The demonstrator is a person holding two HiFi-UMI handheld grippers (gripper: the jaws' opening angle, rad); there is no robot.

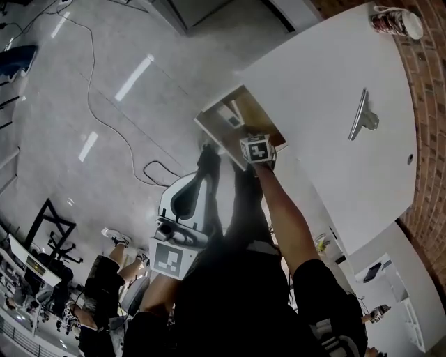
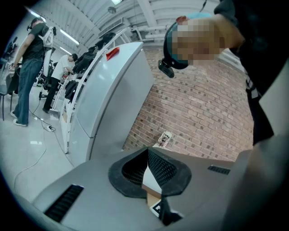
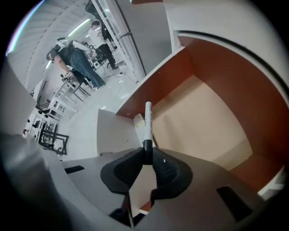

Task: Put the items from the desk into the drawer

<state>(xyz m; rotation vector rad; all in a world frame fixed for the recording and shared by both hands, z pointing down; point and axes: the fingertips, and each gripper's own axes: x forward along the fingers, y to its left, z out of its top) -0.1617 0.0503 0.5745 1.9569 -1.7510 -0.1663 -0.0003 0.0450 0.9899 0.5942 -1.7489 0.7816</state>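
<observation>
Clenched on the black end of a white marker pen [image 3: 147, 118], the jaws of the right gripper [image 3: 147, 155] point steeply down into the open drawer [image 3: 212, 113], so the pen hangs over its tan floor, inside the reddish-brown walls. Jaws of the left gripper [image 2: 147, 155] are pressed together at the tips with nothing between them, off to one side of the drawer and aimed toward the brick wall [image 2: 203, 108]. On the white tabletop [image 1: 327, 77] a metal clip [image 1: 362, 115] lies near the middle, and a printed cup [image 1: 396, 21] stands at the far corner.
</observation>
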